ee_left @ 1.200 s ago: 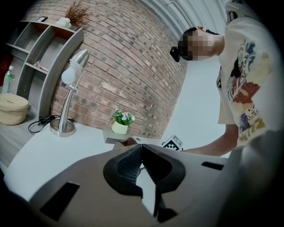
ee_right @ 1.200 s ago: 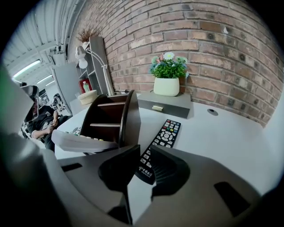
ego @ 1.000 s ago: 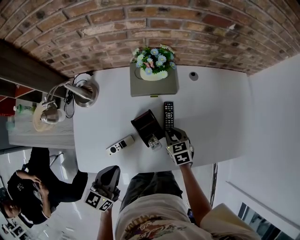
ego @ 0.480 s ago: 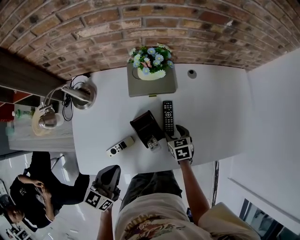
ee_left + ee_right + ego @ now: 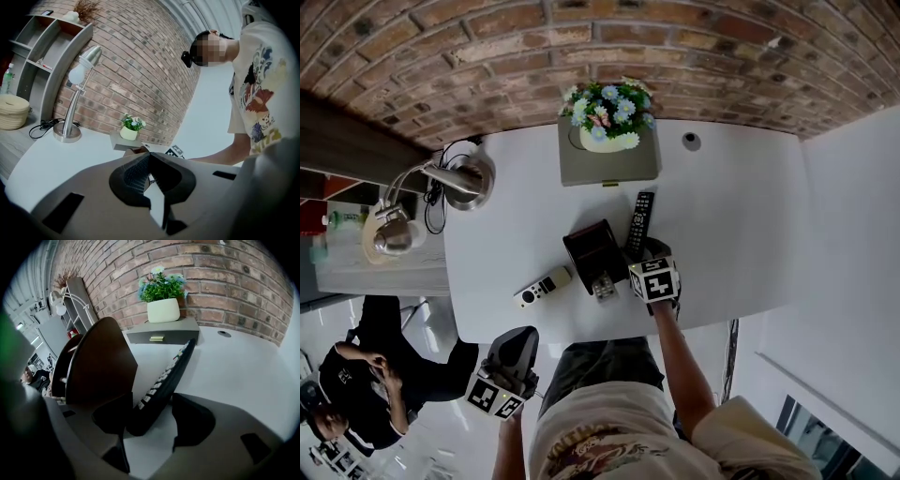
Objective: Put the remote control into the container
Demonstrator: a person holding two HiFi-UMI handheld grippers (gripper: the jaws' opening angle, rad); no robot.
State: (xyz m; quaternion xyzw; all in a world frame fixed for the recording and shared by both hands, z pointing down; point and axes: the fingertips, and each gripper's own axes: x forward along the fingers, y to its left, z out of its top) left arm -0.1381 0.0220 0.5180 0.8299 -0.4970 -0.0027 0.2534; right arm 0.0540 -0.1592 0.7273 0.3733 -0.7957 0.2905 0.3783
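- Head view: a dark brown, open-topped container [image 5: 587,247] stands near the middle of a white table [image 5: 727,216]; all places below are given from this container.
- A long black remote control [image 5: 640,221] lies outside the container, just beside its right wall as this view shows it, its far end angled away.
- The right gripper [image 5: 646,251] sits at the container's near right corner. Its jaws have just been opening and stand spread wide.
- Right gripper view: the near end of the black remote control lies between those jaws, tilted, with its keypad turned toward the container. The right jaw is clear of it; contact with the left jaw cannot be told.
- The left gripper [image 5: 519,337] hangs well short of the container, off the table's near edge. The left gripper view shows its jaws pressed together at the tips, with nothing between them.
- A small white remote control [image 5: 542,286] lies flat on the table to the container's left.
- Beyond the container stands a grey drawer box [image 5: 609,167] bearing a pale pot of flowers [image 5: 606,116]. Far to the left is a silver desk lamp [image 5: 455,178].
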